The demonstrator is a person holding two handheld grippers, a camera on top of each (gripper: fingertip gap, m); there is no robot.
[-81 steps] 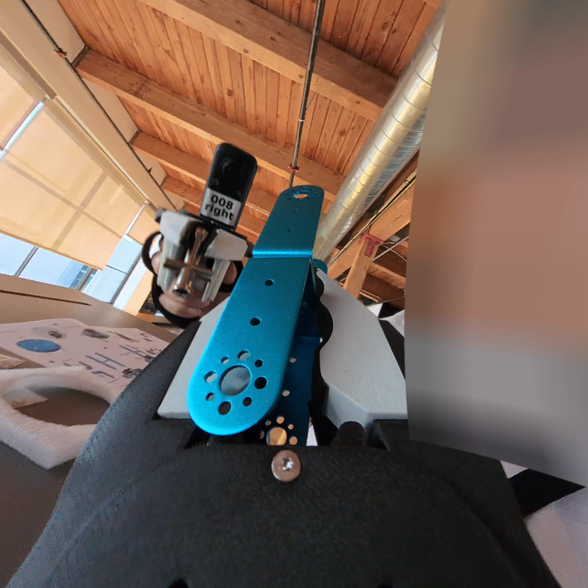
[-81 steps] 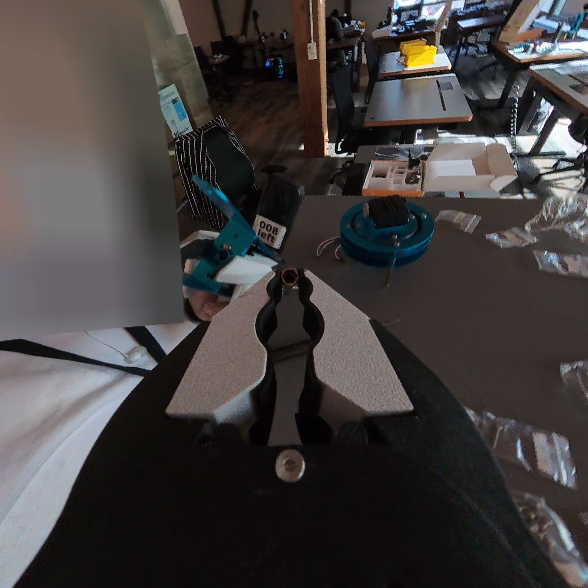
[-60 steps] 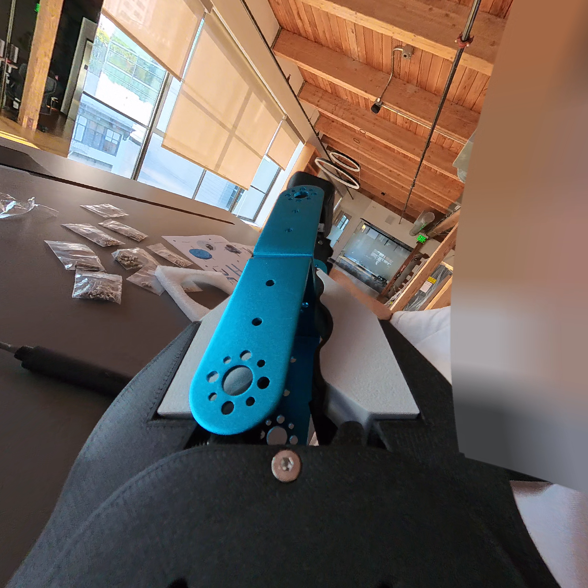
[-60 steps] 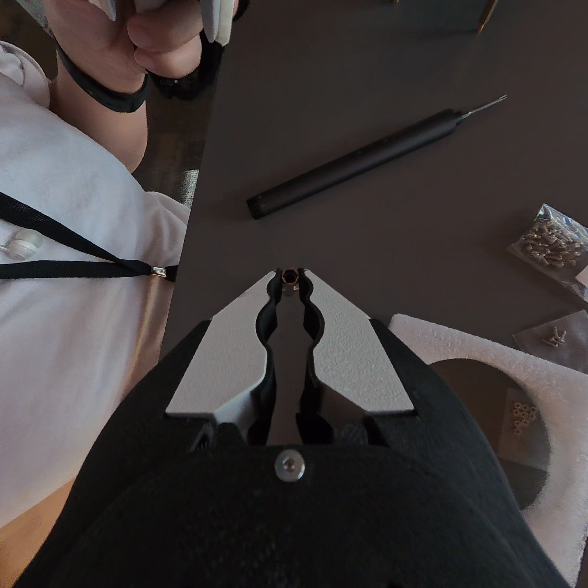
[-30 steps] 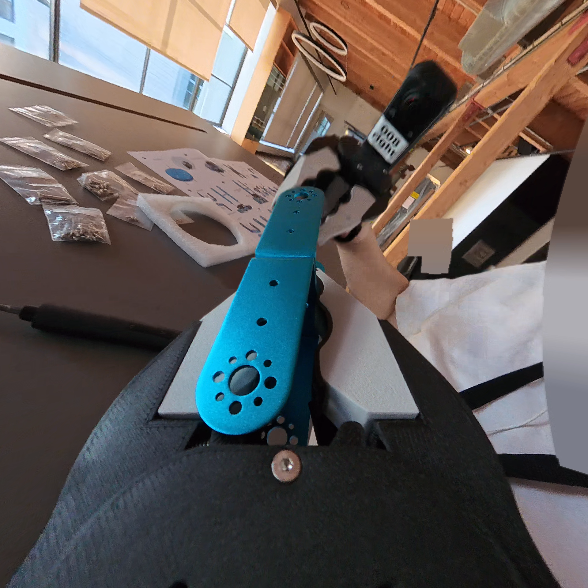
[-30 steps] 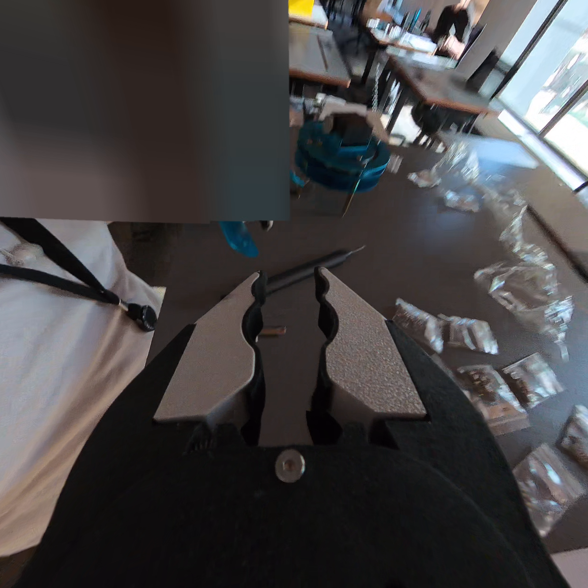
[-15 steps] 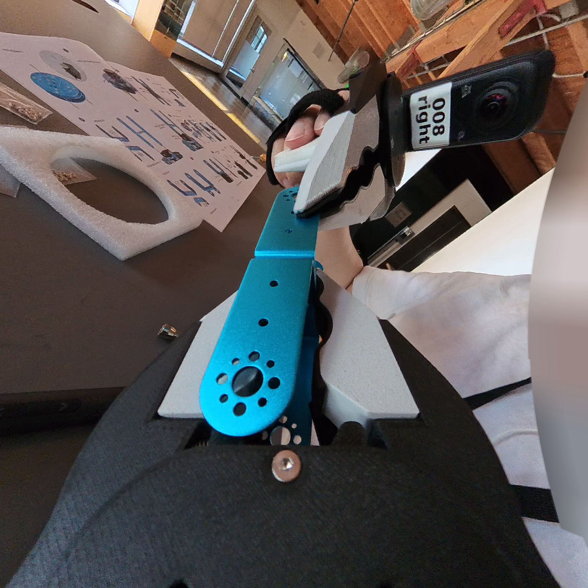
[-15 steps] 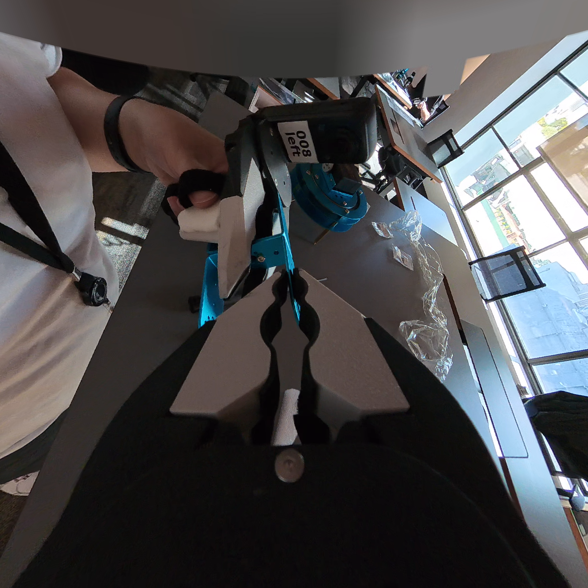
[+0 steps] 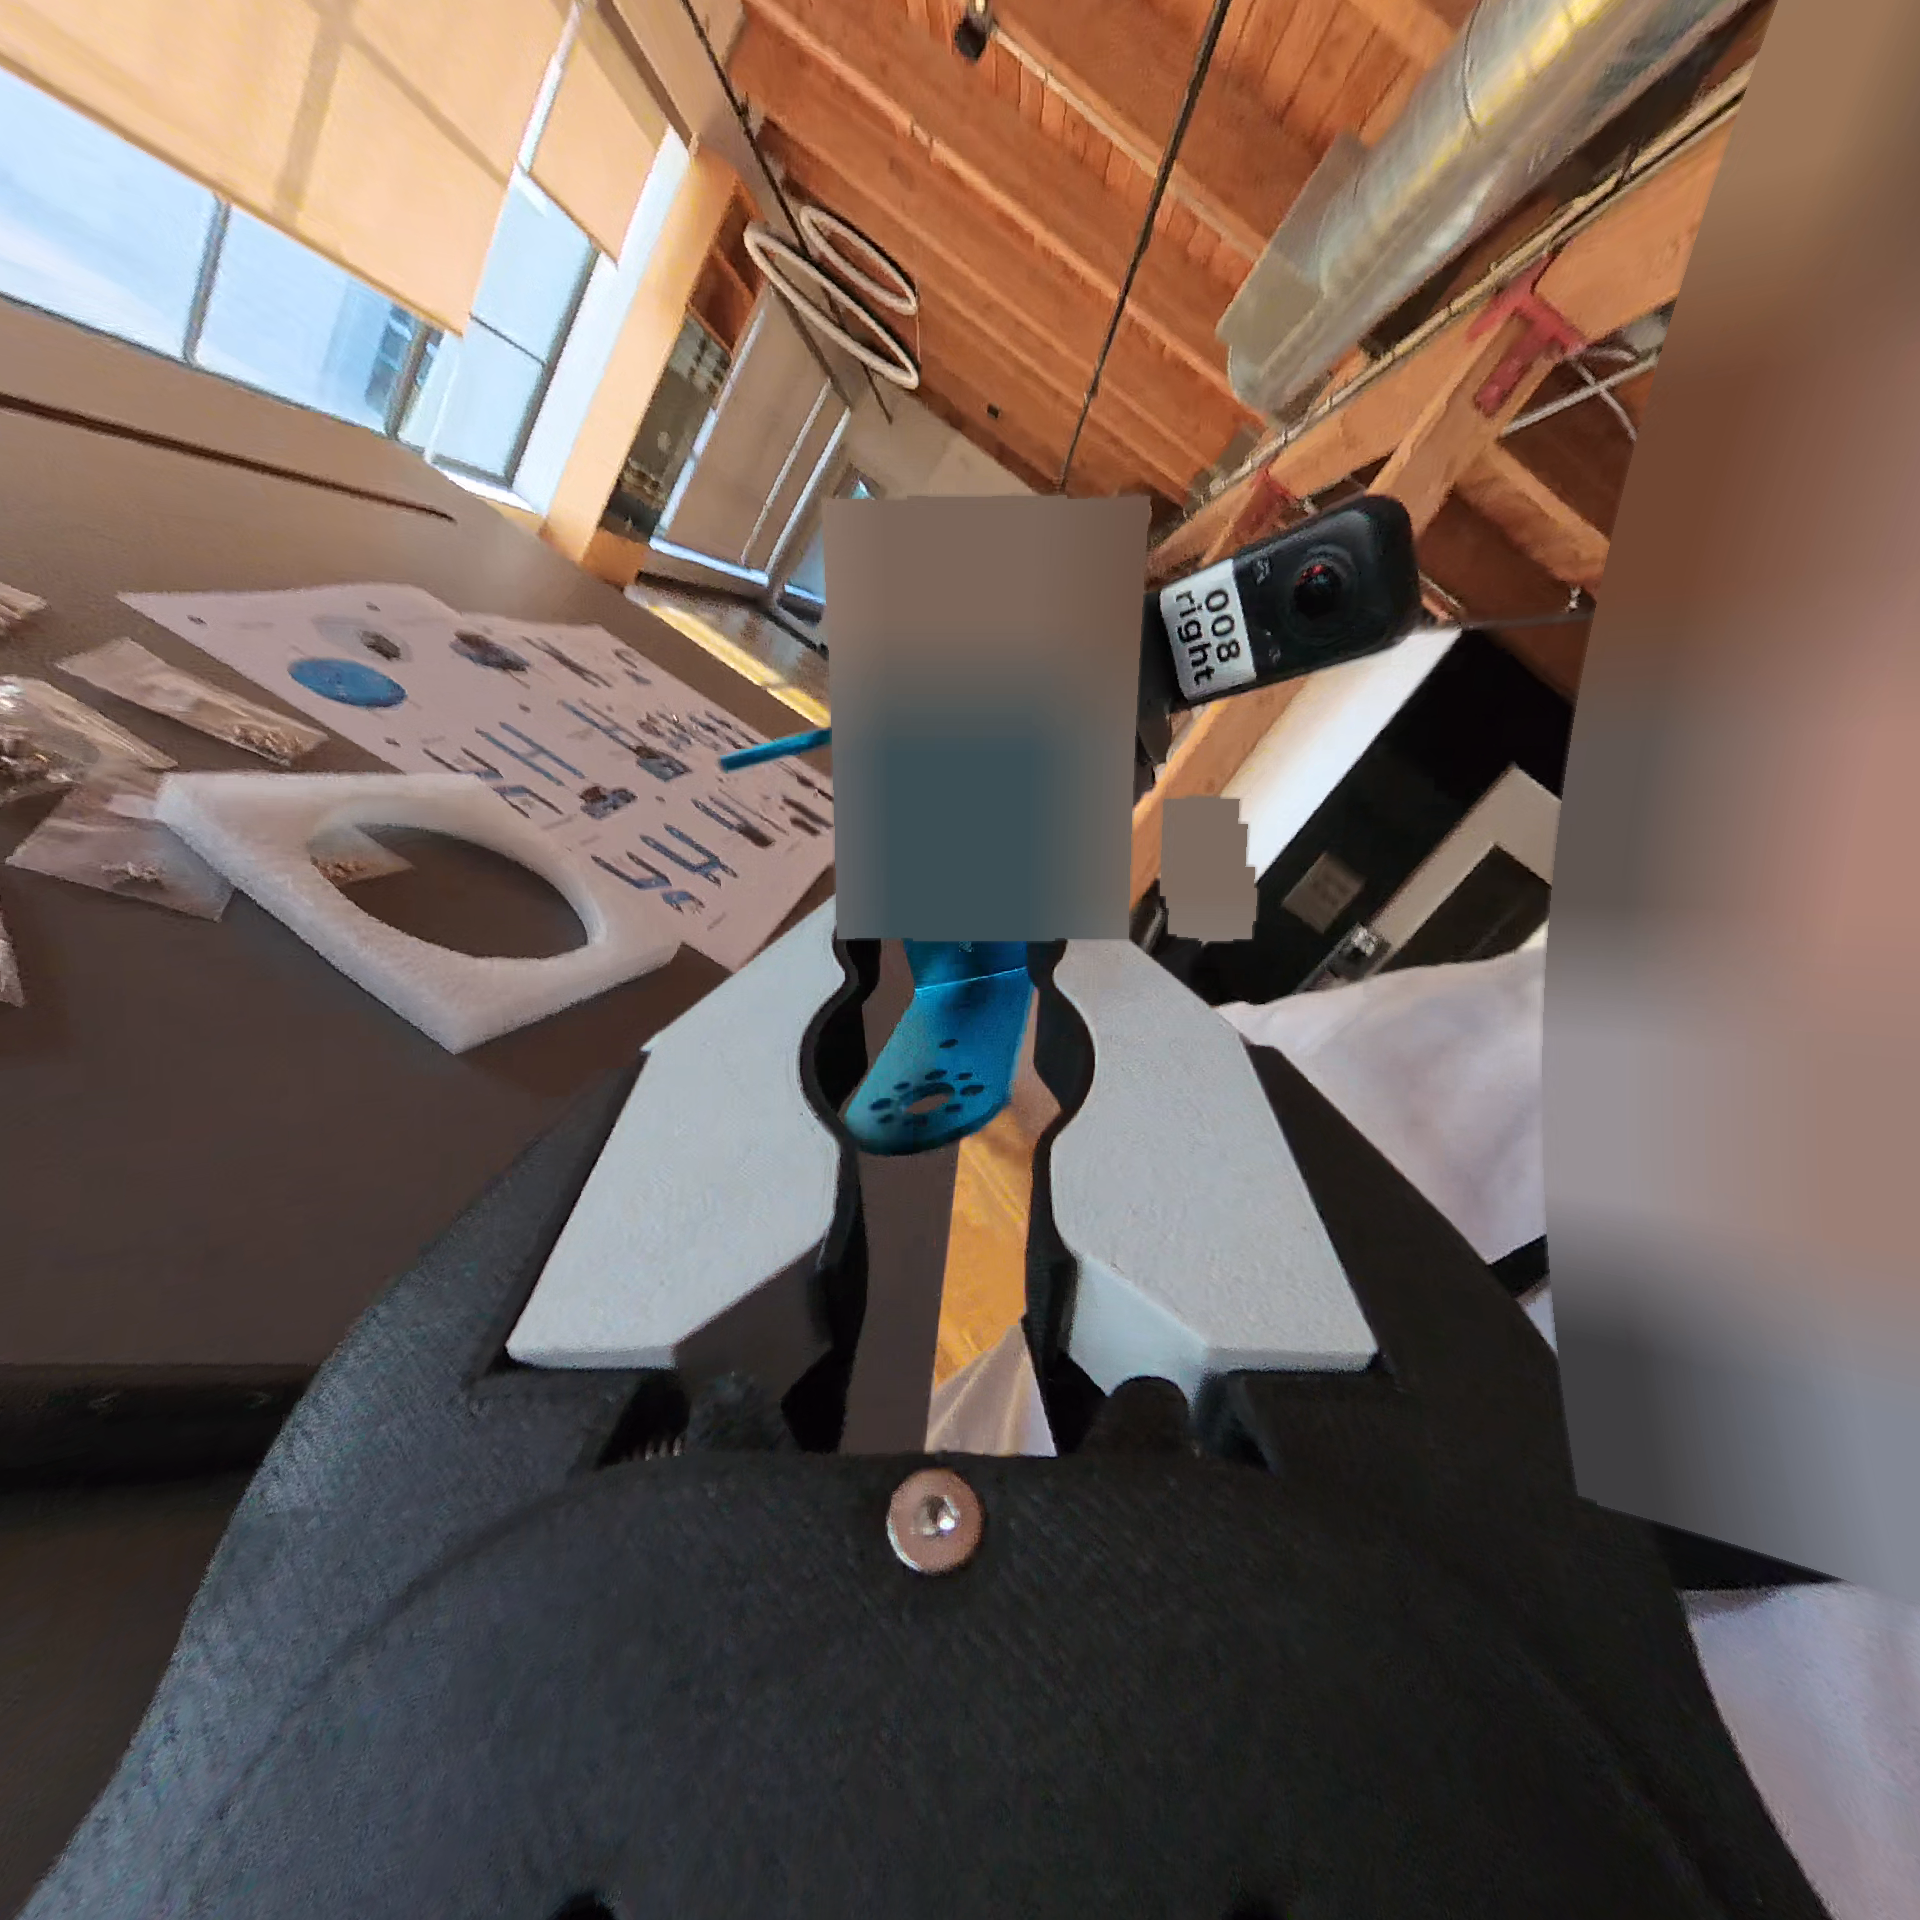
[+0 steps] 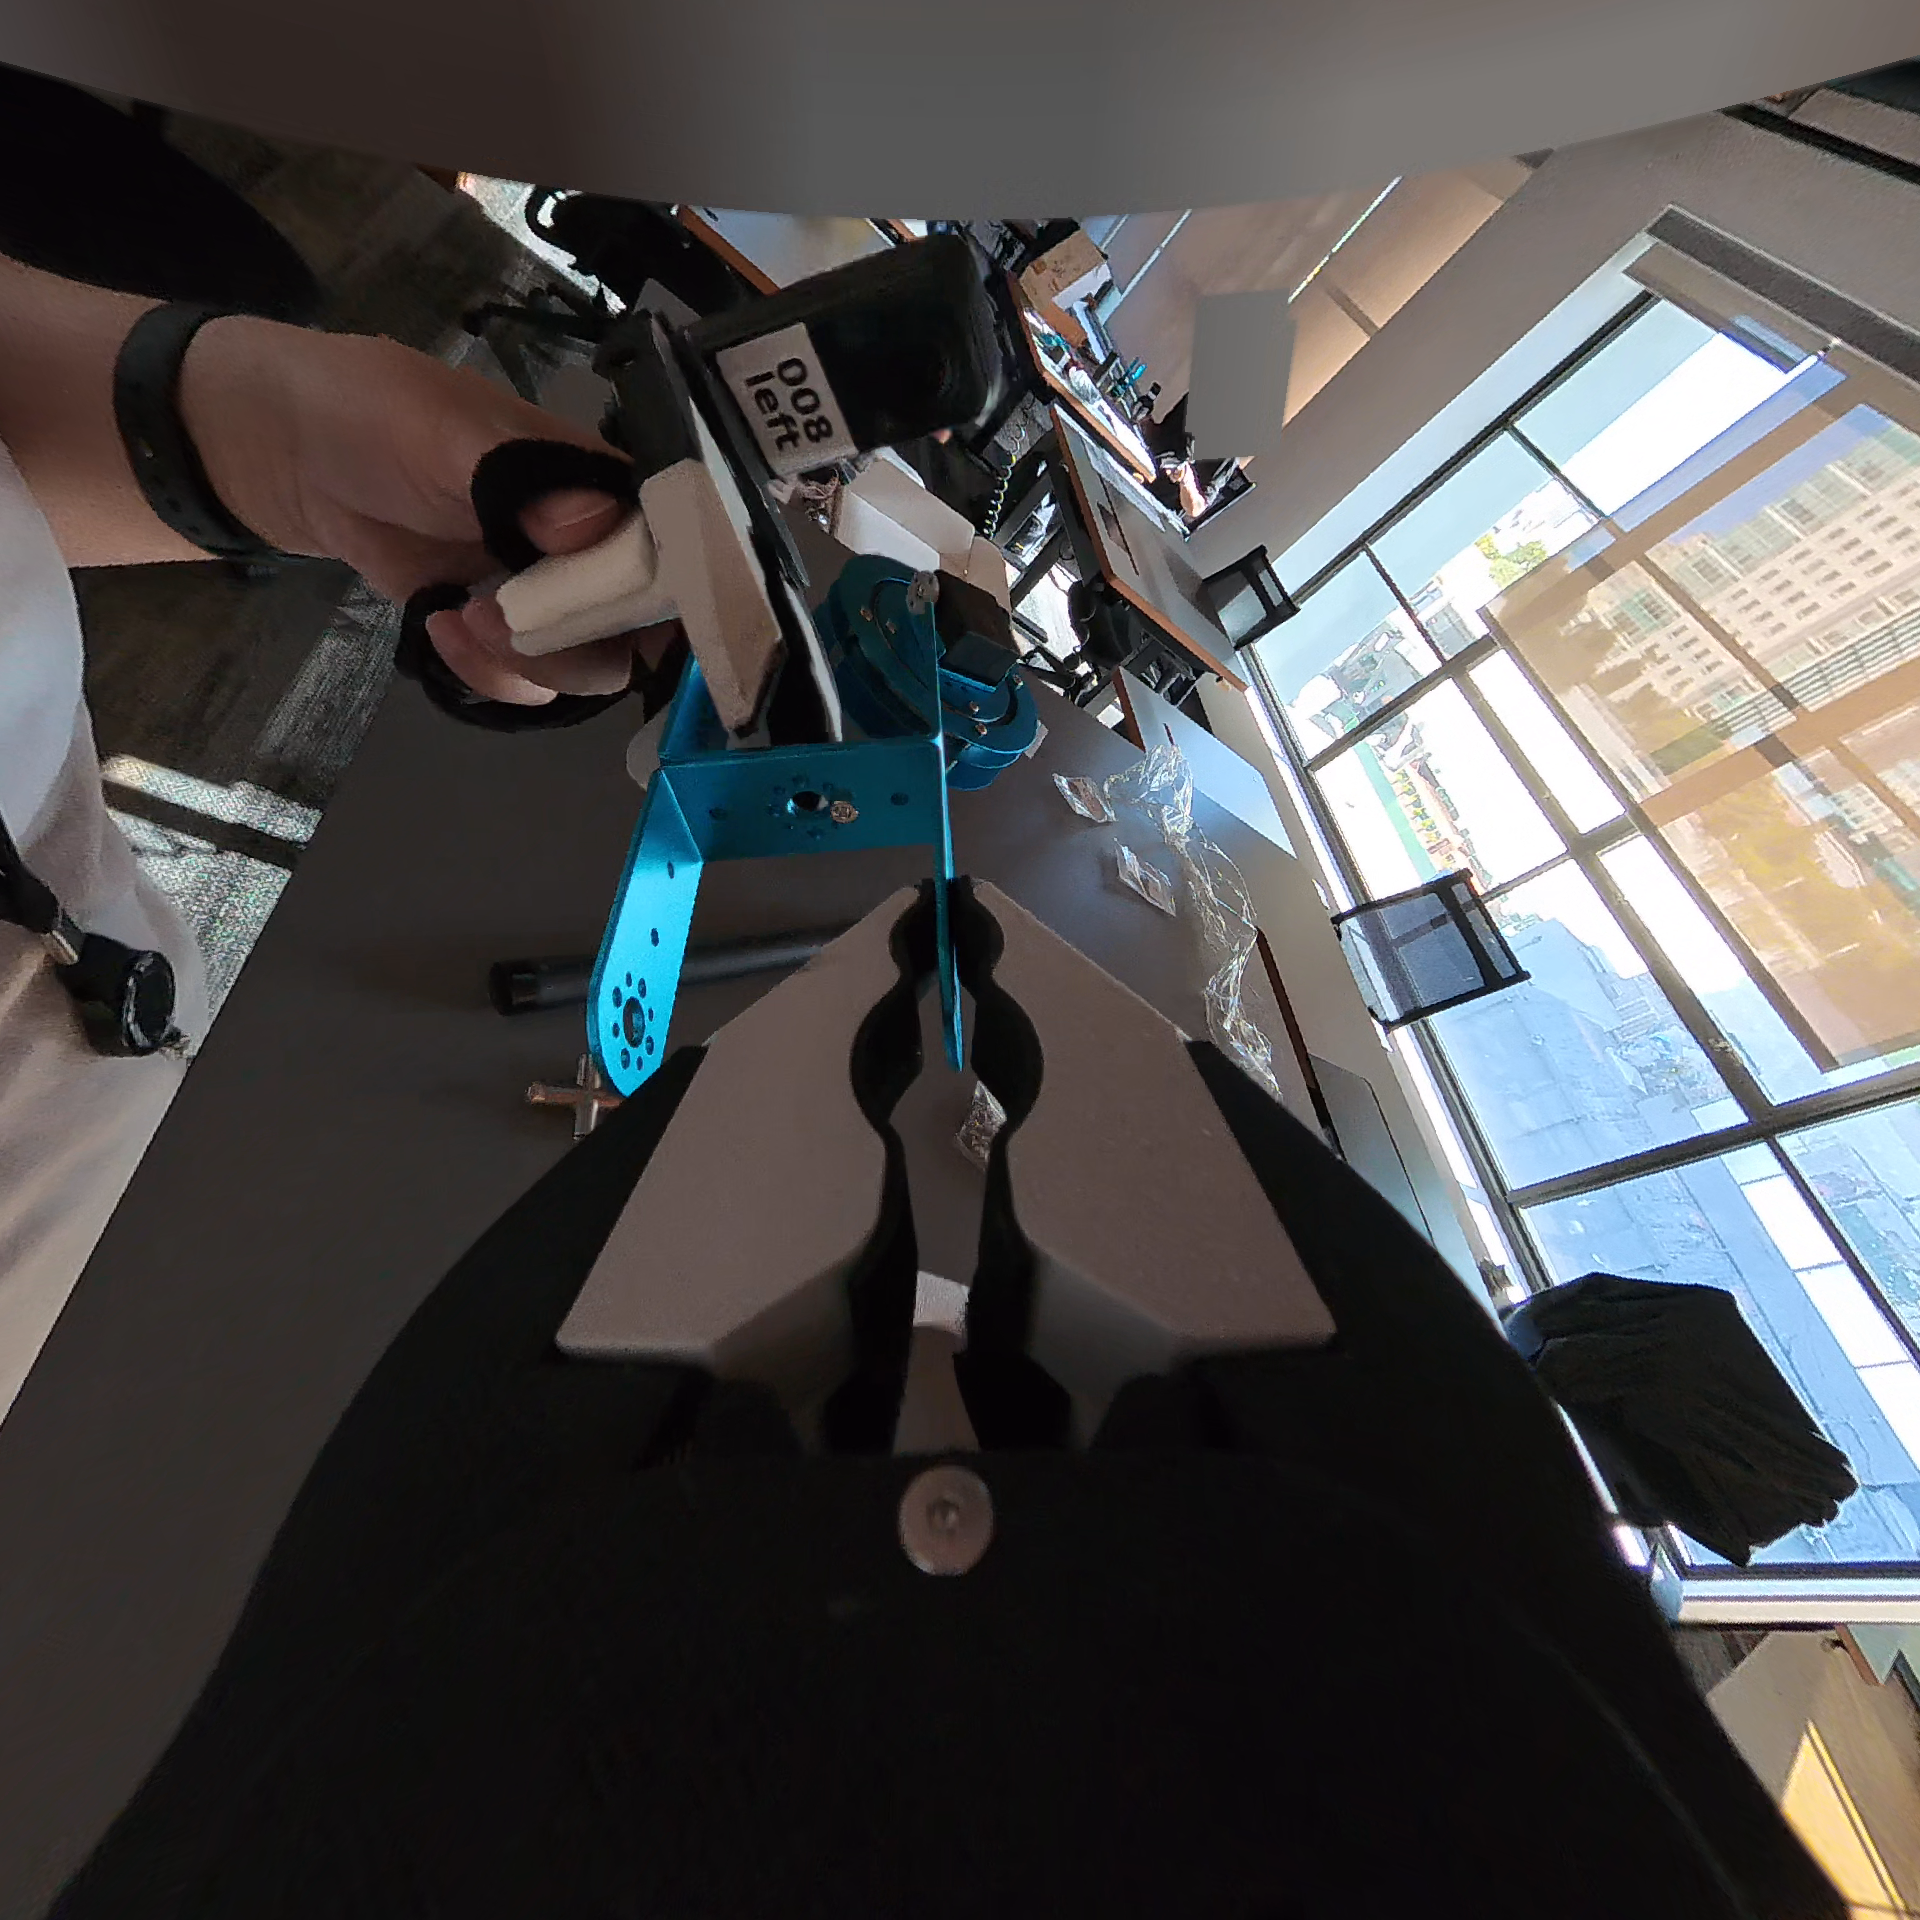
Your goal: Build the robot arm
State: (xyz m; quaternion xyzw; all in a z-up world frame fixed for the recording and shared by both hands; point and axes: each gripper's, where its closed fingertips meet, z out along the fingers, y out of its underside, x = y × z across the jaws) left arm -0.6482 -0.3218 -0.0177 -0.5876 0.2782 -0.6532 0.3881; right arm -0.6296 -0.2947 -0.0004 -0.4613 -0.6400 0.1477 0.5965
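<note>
A blue U-shaped metal bracket [image 10: 790, 805] with hole patterns hangs above the dark table. My right gripper [image 10: 945, 904] is shut on one of its arms, which stands edge-on between the fingertips. My left gripper [image 9: 951, 956] is open, and the bracket [image 9: 925, 1101] shows through the gap between its fingers, a little beyond them. In the right wrist view the left gripper [image 10: 784, 717] sits at the bracket's far end, its fingers by the cross piece. A blur patch hides the right gripper's fingers in the left wrist view.
A white foam piece with a round cutout [image 9: 416, 914], a printed sheet [image 9: 499, 707] and small bags of screws [image 9: 62, 748] lie on the table. A black screwdriver [image 10: 644, 971], a metal cross wrench [image 10: 577, 1096] and a blue round base [image 10: 935, 665] lie below the bracket. From the left gripper's tips to the metal cross wrench [image 10: 577, 1096] is close to 12 centimetres.
My left gripper held the bracket and has now opened and drawn back from it. My right gripper dropped a small brass part, closed on the bracket's arm and now carries it.
</note>
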